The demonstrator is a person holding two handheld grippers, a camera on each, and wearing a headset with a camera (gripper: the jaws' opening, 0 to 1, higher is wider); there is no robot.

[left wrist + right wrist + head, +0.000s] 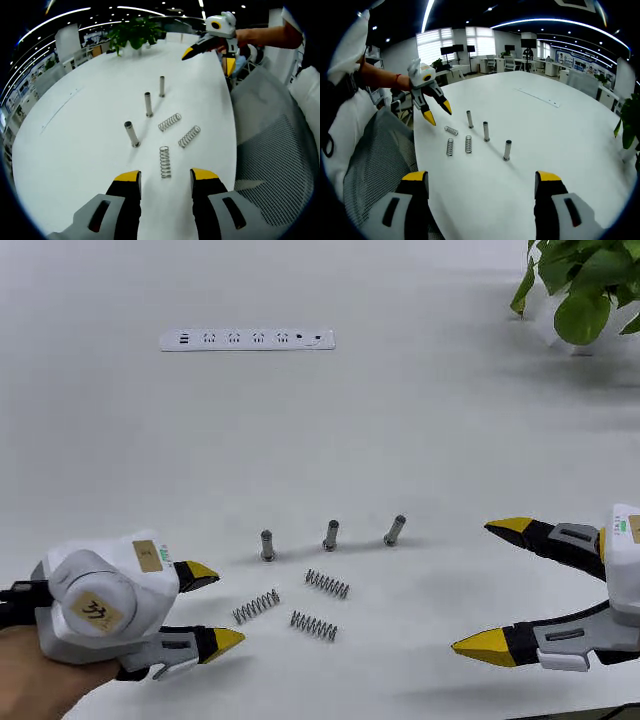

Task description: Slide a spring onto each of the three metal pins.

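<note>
The left pin (pixel 267 545), middle pin (pixel 331 535) and right pin (pixel 395 530) stand in a row on the white table (pixel 420 420), all bare. Just in front lie three loose springs: the left spring (pixel 256 606), centre spring (pixel 327 584) and front spring (pixel 313 625). The left gripper (pixel 222 607) hovers just beside the left spring, jaws parted, holding nothing. The right gripper (pixel 475 587) hangs well off to the right, spread wide and empty. Far behind lie a power strip (pixel 247 339) and a potted plant (pixel 585 285); a mesh chair (pixel 270 150) sits at the table's edge
</note>
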